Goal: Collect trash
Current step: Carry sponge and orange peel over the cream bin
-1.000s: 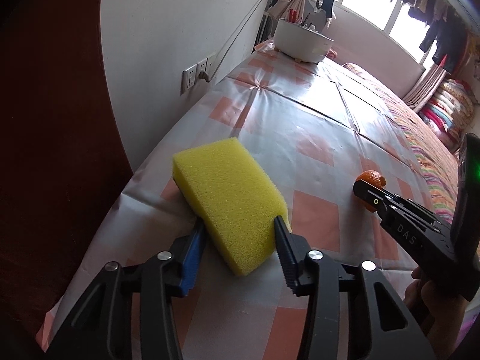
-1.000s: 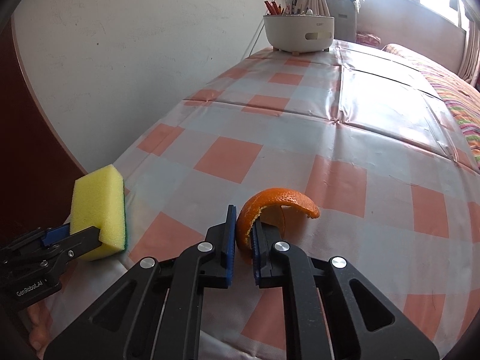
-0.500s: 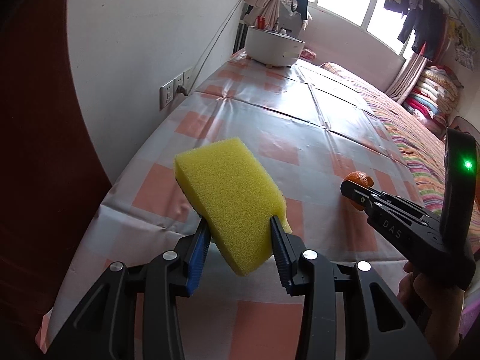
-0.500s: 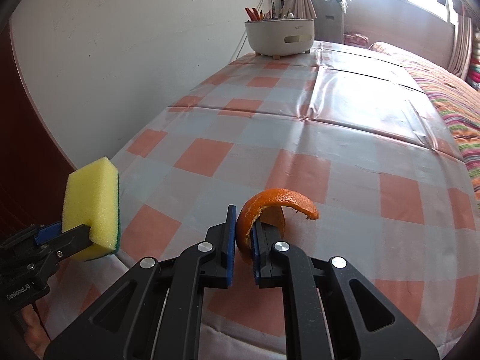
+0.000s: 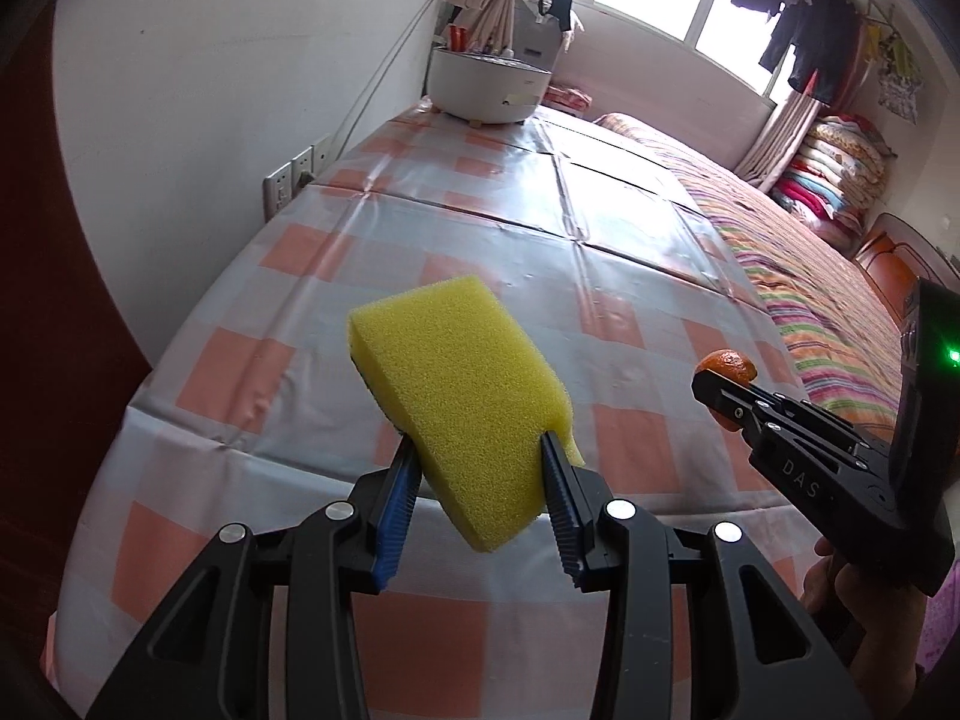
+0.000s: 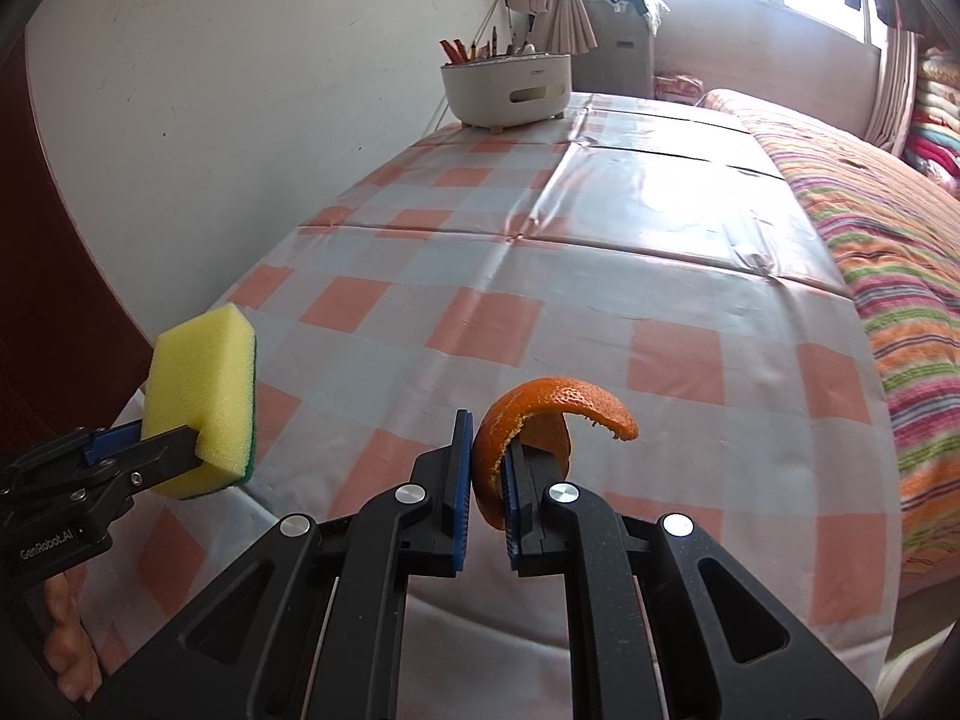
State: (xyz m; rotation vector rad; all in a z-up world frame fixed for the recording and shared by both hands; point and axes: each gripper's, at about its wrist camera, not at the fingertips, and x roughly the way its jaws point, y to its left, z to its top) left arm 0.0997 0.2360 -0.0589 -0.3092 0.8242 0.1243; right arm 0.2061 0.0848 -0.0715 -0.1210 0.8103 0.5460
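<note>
1. One orange peel, light, curled and likely brittle, is hanging above the near table edge; you are pinching its lower end in the right gripper.
2. You are squeezing the soft yellow sponge by its near end in the left gripper, left of the peel.
3. Both are hovering over the checked tablecloth.

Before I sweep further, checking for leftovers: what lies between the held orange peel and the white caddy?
Only bare checked tablecloth between curled orange peel and white caddy, right wrist view.
</note>
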